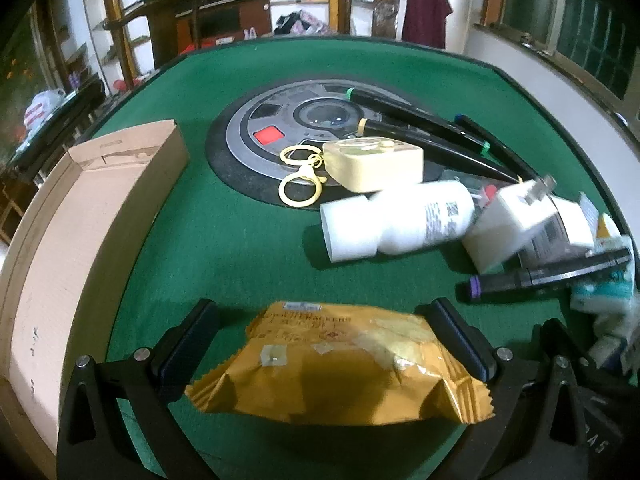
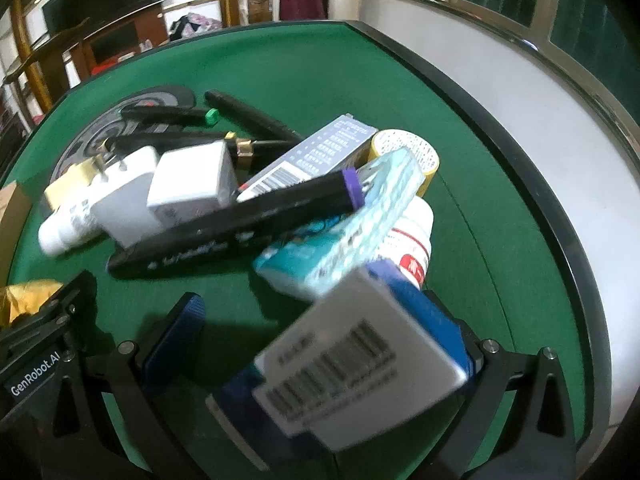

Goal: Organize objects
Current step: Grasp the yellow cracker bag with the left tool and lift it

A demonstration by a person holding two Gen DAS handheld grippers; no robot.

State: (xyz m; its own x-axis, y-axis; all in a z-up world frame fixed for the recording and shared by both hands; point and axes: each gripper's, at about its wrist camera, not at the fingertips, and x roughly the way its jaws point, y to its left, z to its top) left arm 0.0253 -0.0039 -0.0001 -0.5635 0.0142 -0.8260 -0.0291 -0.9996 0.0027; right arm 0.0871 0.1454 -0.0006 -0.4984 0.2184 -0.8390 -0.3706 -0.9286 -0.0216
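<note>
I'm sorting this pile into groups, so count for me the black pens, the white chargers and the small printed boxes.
Black pens: 4
White chargers: 2
Small printed boxes: 3
Total: 9

The right gripper (image 2: 320,344) points down at a green felt table (image 2: 460,152). Its two black fingers (image 2: 176,328) stand wide apart. A blue and white cardboard box with a barcode (image 2: 360,368) sits between them. Behind the box lies a messy pile: a black marker pen with a purple band (image 2: 240,224), a light blue packet (image 2: 340,240), a white square plug (image 2: 192,188), and a small white bottle (image 2: 60,232).
</note>
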